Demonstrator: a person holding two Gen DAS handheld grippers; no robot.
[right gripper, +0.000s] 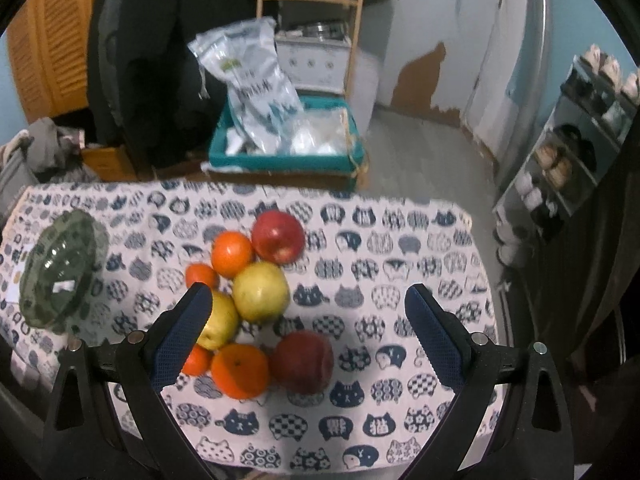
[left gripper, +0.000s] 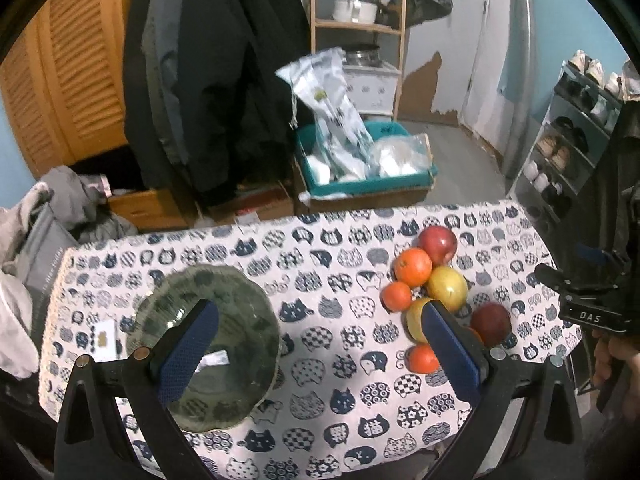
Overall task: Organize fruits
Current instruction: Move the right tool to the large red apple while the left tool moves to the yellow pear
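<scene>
A cluster of fruit lies on the cat-print tablecloth (right gripper: 400, 240): a red apple (right gripper: 278, 237), a dark red apple (right gripper: 302, 361), two yellow apples (right gripper: 261, 291), and several oranges (right gripper: 239, 370). A green glass bowl (left gripper: 208, 344) stands empty at the table's left; it also shows in the right wrist view (right gripper: 60, 272). My left gripper (left gripper: 320, 320) is open and empty above the table between bowl and fruit (left gripper: 436, 272). My right gripper (right gripper: 306, 300) is open and empty, hovering over the fruit cluster. It shows in the left wrist view at the right edge (left gripper: 580, 300).
A small white card (left gripper: 102, 338) lies left of the bowl. Beyond the table's far edge stand a teal crate (left gripper: 360, 184) with plastic bags, hanging dark coats (left gripper: 224, 80), a wooden shelf (left gripper: 356, 24) and a shoe rack (left gripper: 568, 148) at right.
</scene>
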